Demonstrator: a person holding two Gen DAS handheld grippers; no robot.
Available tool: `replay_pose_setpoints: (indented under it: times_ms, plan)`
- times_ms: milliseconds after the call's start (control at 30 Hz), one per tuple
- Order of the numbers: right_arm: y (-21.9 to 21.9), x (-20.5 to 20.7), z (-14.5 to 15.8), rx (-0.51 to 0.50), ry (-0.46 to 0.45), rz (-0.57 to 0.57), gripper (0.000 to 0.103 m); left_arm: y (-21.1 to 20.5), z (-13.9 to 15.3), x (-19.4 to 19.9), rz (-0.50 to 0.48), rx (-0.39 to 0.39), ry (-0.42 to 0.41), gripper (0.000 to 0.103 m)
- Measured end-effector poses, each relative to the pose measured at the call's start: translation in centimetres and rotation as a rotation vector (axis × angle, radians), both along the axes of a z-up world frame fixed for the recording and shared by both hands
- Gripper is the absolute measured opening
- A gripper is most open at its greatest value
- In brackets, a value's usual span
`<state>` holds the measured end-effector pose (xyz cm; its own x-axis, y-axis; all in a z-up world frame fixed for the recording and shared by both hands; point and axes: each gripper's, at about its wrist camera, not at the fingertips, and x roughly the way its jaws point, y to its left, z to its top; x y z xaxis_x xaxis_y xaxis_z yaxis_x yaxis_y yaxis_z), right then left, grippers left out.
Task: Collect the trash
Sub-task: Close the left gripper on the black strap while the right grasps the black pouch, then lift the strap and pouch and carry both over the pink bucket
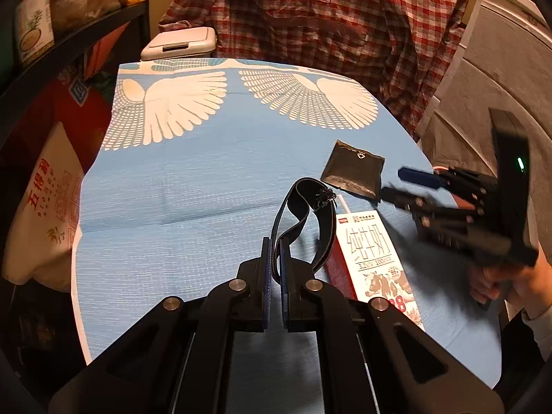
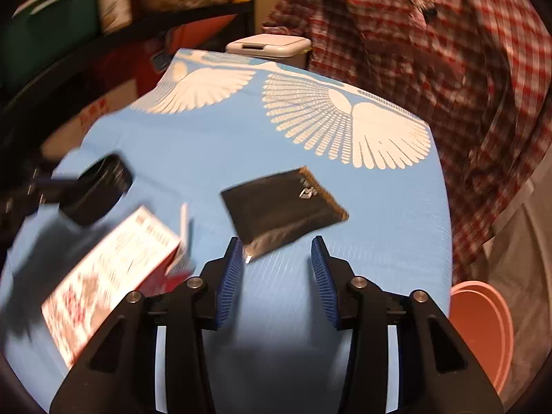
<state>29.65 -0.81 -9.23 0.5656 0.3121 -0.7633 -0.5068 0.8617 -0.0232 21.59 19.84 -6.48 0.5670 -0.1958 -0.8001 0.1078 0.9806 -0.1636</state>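
My left gripper [image 1: 275, 241] is shut on a black elastic band [image 1: 303, 189], whose loop stands up over the blue table cloth [image 1: 172, 189]. A white and red milk carton [image 1: 372, 252] with a straw lies just right of it. Beyond the carton lies a flat black pouch [image 1: 355, 172]. In the right wrist view my right gripper [image 2: 276, 269] is open above the cloth. The black pouch [image 2: 283, 207] lies just ahead, its near corner beside the left fingertip, and the pads do not touch it. The milk carton [image 2: 110, 276] and the band [image 2: 96, 189] show blurred at the left.
A white lidded bin [image 1: 179, 43] stands behind the table's far edge. A red plaid shirt [image 1: 345, 27] hangs behind the table. Shelves with bags and boxes [image 1: 51, 138] crowd the left side. A pink basin [image 2: 479, 327] sits below the table's right edge.
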Motion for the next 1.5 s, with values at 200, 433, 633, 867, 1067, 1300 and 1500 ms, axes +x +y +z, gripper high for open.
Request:
replay_pose_setpoints:
  times_ms: [200, 433, 633, 867, 1067, 1300, 1500]
  plan:
    - [0.6, 3.8, -0.5, 0.052, 0.101, 0.023, 0.083, 0.6, 0.0, 0.1, 0.007, -0.006, 0.0, 0.005]
    - [1.9, 5.3, -2.0, -0.018, 0.178, 0.103, 0.092, 0.8, 0.3, 0.2, 0.008, -0.021, -0.01, 0.005]
    - [2.7, 4.7, -2.6, -0.059, 0.16, 0.143, 0.094, 0.8, 0.6, 0.4, 0.008, -0.028, -0.017, 0.005]
    - [2.7, 3.4, -1.6, -0.074, 0.11, 0.197, 0.039, 0.7, 0.8, 0.4, 0.005, -0.024, -0.02, 0.005]
    - [2.3, 2.3, -0.3, -0.08, 0.061, 0.205, 0.011, 0.5, 1.2, 0.2, 0.003, -0.019, -0.028, 0.005]
    - [0.8, 0.4, 2.6, -0.044, 0.021, 0.176, 0.006, 0.9, 2.0, -0.3, 0.013, -0.023, -0.044, 0.005]
    - [-0.1, -1.8, 6.0, -0.009, -0.016, 0.164, 0.005, 0.7, 3.1, -1.1, 0.019, -0.024, -0.066, 0.005]
